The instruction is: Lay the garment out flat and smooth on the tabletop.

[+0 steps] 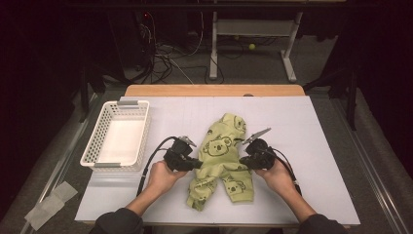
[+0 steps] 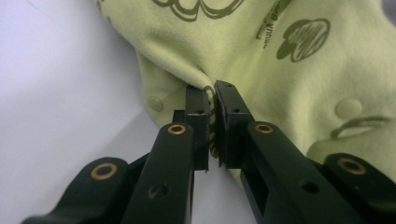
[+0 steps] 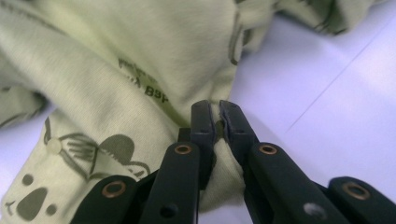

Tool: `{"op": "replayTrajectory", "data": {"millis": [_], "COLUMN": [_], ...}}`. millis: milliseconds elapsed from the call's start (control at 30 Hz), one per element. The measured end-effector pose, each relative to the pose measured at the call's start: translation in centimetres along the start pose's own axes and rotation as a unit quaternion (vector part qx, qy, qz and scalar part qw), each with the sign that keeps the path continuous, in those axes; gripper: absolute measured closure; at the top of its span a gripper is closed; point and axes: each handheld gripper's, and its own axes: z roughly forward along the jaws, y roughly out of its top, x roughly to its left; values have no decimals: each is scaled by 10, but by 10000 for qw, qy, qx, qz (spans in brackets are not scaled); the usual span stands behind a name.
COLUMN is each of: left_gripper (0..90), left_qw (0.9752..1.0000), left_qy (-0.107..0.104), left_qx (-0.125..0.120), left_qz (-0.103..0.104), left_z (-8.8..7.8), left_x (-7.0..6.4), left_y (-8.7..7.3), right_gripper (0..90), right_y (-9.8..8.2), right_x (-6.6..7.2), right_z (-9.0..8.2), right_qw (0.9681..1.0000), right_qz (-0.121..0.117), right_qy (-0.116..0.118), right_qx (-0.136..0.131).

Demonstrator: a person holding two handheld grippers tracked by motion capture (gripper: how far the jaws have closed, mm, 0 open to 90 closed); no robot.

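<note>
A light green baby garment (image 1: pixel 221 158) printed with koala faces lies crumpled in the middle of the white table top, its legs toward the person. My left gripper (image 1: pixel 199 164) is at the garment's left edge, shut on a fold of the green cloth (image 2: pixel 261 60); its black jaws pinch the fabric (image 2: pixel 211 95). My right gripper (image 1: pixel 242 161) is at the garment's right edge, shut on a fold of cloth (image 3: pixel 116 70) as well, with fabric bunched between its jaws (image 3: pixel 214 112). Both grippers lie low on the table and point inward at each other.
A white plastic basket (image 1: pixel 100 141) stands empty at the table's left side. White table top (image 1: pixel 302 146) lies bare right of the garment. A wooden strip (image 1: pixel 214 90) runs along the far edge. Tape pieces (image 1: pixel 51 202) lie on the floor at left.
</note>
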Motion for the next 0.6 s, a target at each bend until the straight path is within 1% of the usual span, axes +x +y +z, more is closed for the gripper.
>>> {"op": "replayTrajectory", "data": {"millis": [33,100,133,167,200,233,300,333,367,400,433,467,500,600], "left_gripper": [791,700,661,625,600,577,553,546,535,535,534,534,534,522], "left_qw": [10000,9998,9996,9993,9989,9983,9970,9959,9953,9949,9944,9942,9940,9938], "left_qy": [49,144,187,264,311,382,478,514,533,573,627,658,703,632], "left_qx": [-55,-166,-221,-280,-348,-416,-550,-652,-672,-647,-625,-577,-531,-460], "left_qz": [12,37,7,-22,-54,-122,-248,-363,-457,-525,-575,-619,-653,-791], "left_z": [-3,-8,-11,-13,-15,-18,-21,-22,-22,-21,-19,-15,-11,0], "left_x": [-2,-1,0,3,5,10,18,23,28,33,36,39,42,47], "left_y": [1,3,6,9,10,14,18,20,23,25,28,30,32,35], "right_gripper": [859,859,859,859,858,857,850,844,835,822,800,783,774,745], "right_y": [-2,-5,-7,-7,-9,-9,-10,-11,-11,-11,-11,-10,-9,-6], "right_x": [3,7,8,7,7,5,3,2,1,0,1,-1,-2,-9], "right_z": [-1,-4,-4,-5,-5,-5,-6,-6,-7,-8,-8,-9,-11,-19], "right_qw": [10000,9999,9999,9998,9999,9999,10000,10000,10000,10000,10000,9999,9998,9989], "right_qz": [-87,-141,-118,-177,-104,-133,11,-51,-19,-53,49,10,47,224], "right_qy": [-10,-39,-60,-68,-69,-69,-58,-40,-29,-28,-19,-31,-30,-10], "right_qx": [5,20,22,35,43,36,49,12,-8,-32,-51,-113,-168,-415]}}
